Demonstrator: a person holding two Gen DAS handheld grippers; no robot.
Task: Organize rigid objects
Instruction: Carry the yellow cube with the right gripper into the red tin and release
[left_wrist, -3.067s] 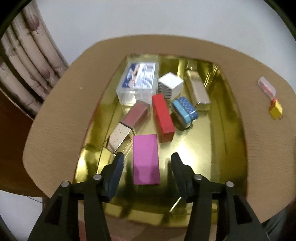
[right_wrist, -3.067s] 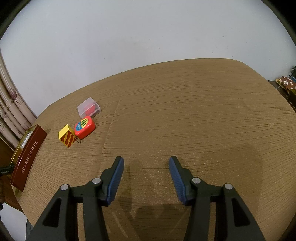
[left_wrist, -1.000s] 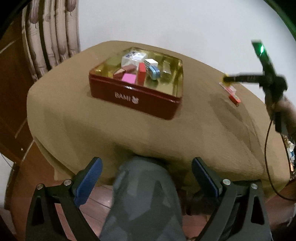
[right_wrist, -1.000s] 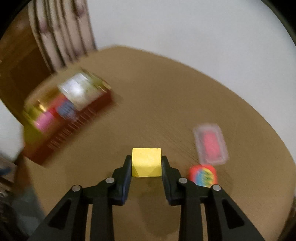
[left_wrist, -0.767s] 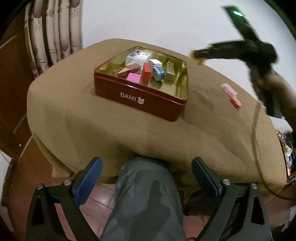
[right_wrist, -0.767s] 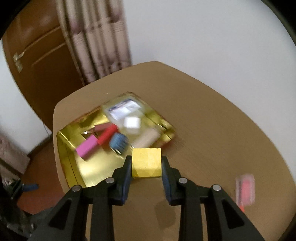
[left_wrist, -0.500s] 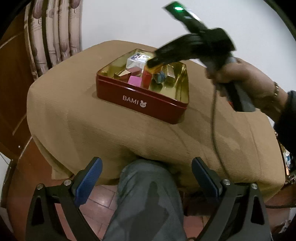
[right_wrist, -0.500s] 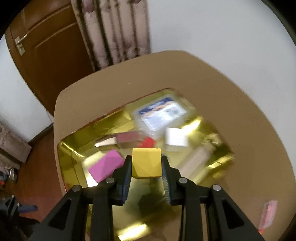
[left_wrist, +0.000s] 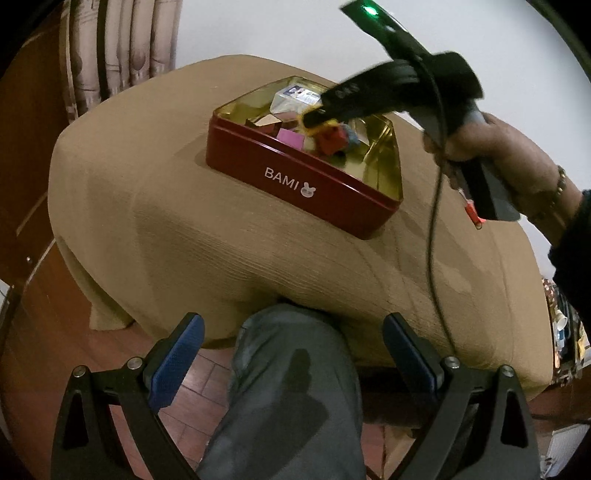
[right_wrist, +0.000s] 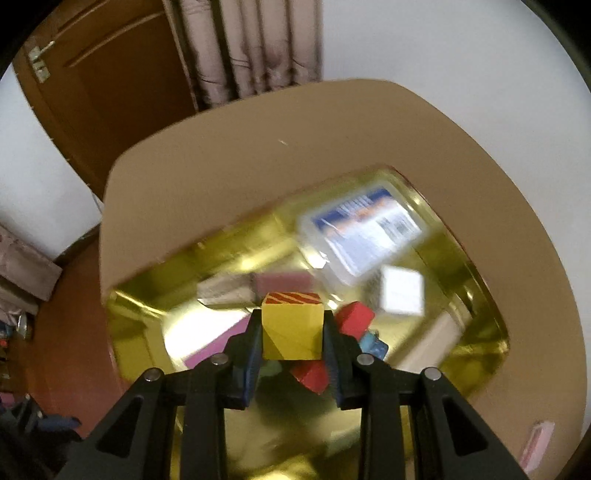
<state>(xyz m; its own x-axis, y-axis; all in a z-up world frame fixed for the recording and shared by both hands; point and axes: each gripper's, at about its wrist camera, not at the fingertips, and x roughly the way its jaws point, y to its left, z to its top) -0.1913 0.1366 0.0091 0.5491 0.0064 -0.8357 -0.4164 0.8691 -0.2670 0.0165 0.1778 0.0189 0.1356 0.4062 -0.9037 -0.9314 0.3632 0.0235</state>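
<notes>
Your right gripper (right_wrist: 291, 328) clamps the yellow block (right_wrist: 291, 332) over the tin (right_wrist: 476, 280) | left wrist view alone shows tin's BAMI wall | your left gripper (left_wrist: 291, 354) gapes wide off the table's (left_wrist: 147, 184) near edge.

Tin (left_wrist: 295, 181) on table (left_wrist: 184, 221) w/ blocks inside; cube (right_wrist: 291, 330) btwn right gripper (right_wrist: 291, 354) fingers above tin.

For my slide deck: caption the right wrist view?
Right gripper holds a yellow block over the gold-lined tin.

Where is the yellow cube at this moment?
In the right wrist view the yellow cube is clamped in the right tool, above the gold-lined tin, near the red block.
</notes>
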